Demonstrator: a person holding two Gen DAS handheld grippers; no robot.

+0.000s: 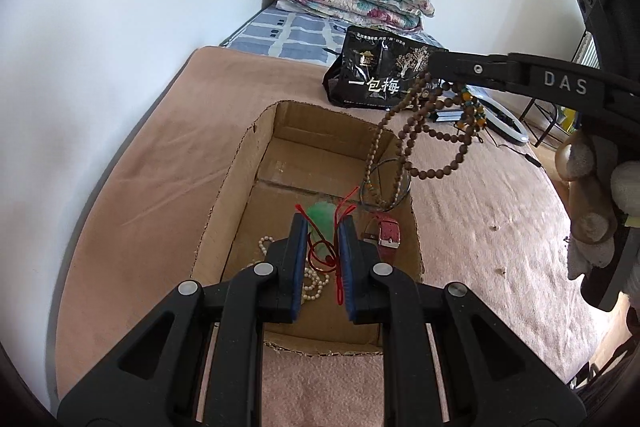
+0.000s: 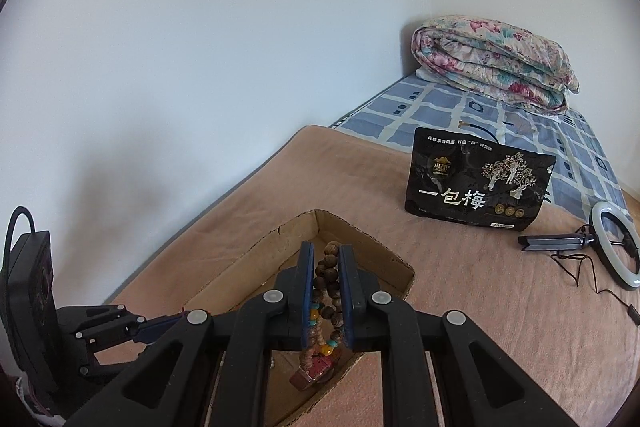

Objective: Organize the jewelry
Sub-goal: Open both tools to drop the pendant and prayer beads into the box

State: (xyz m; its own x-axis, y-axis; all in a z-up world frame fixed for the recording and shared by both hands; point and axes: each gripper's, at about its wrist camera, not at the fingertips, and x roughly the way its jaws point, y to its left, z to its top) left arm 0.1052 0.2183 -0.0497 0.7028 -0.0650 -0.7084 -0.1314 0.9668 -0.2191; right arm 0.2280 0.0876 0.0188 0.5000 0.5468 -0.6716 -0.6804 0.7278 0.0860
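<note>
Over a peach-coloured blanket point(image 1: 140, 167) spread on a bed, two hand-held grippers work above an open cardboard box point(image 1: 236, 195) that serves as the jewelry bin. The left gripper point(image 1: 323, 251) is clenched on a thin red cord point(image 1: 320, 259) that runs to a pale green jade-like pendant point(image 1: 322, 221) hanging over the box floor. The right gripper point(image 2: 325, 291) is clamped on a bunched strand of brown wooden prayer beads point(image 2: 325, 279), dotted with amber and turquoise spacers; in the left wrist view its loops dangle over the box's far right corner.

Already lying in the box are a string of cream pearl-like beads point(image 1: 312, 283) near the front edge, a watch with a pink strap point(image 1: 389, 233) against the right wall, and a thin dark bangle point(image 1: 384, 183) further back.

To finish well, each load probably wants lowering until it slackens on the cardboard, well inside the torn, ragged rim, before the jaws part. The smooth, round beads could snag on the wall, and the slippery cord could tangle with the pearls, so separate landing spots look wise.

Beyond the box stand a glossy black snack pouch point(image 2: 476, 183), a white ring light point(image 2: 618, 247) and a folded floral quilt point(image 2: 492, 59).
</note>
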